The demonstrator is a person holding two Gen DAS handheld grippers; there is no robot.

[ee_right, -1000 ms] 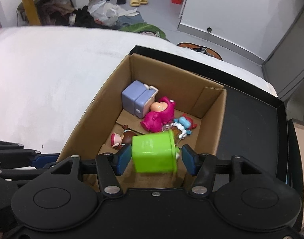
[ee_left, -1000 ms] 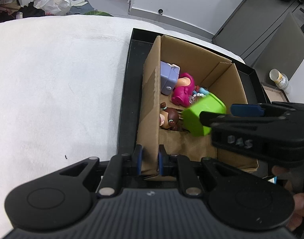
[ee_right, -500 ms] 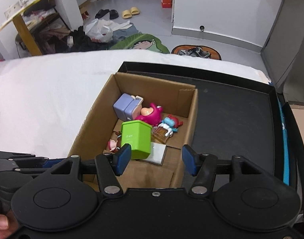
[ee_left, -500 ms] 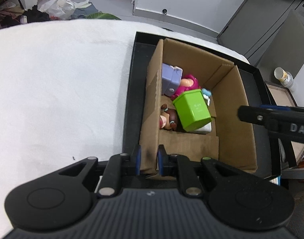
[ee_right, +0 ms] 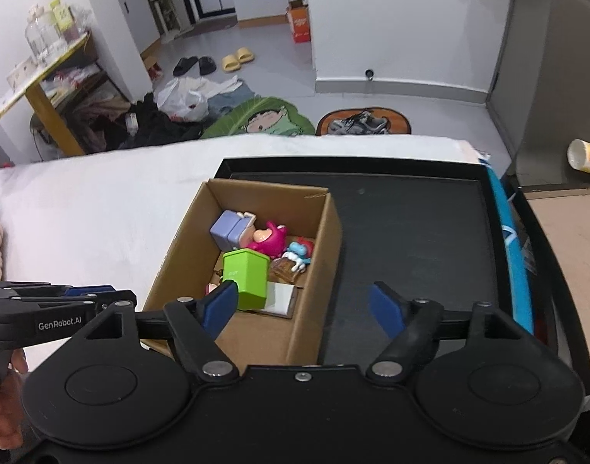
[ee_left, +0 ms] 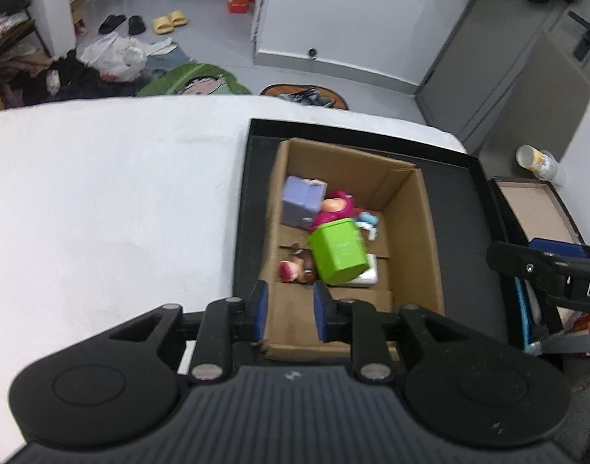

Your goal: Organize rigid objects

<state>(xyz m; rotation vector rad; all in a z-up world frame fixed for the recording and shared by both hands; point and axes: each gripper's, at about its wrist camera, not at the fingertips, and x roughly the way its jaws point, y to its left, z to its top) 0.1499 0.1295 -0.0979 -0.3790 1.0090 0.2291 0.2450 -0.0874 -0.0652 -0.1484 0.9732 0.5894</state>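
**Green container sat in the box, both grippers empty**

The cardboard box point(ee_left: 426, 232) stood at the left end of a black tray point(ee_right: 411, 232), and the tray lay on a white-covered counter point(ee_left: 113, 201). Inside the box, the green container point(ee_left: 337, 252) rested upright but tilted, leaning partly on a white flat piece point(ee_right: 279, 297) on the box floor. Behind it lay a lavender block toy point(ee_left: 300, 205) and a magenta figure point(ee_right: 267, 239), with a small blue-and-red figure point(ee_right: 299, 250) to their right. A small brown-and-pink figure point(ee_left: 295, 268) lay just left of the green container, touching or nearly touching it.

The left gripper point(ee_left: 289, 311) hung above the near left corner of the box, its jaws a modest gap apart with nothing between them; whether they touched the box wall could not be told. The right gripper point(ee_right: 304, 307) hovered above the near edge of the box and the tray, its jaws spread wide and holding nothing.

On the floor beyond the counter lay yellow slippers point(ee_right: 237, 58) and a green cartoon mat point(ee_right: 264, 121).
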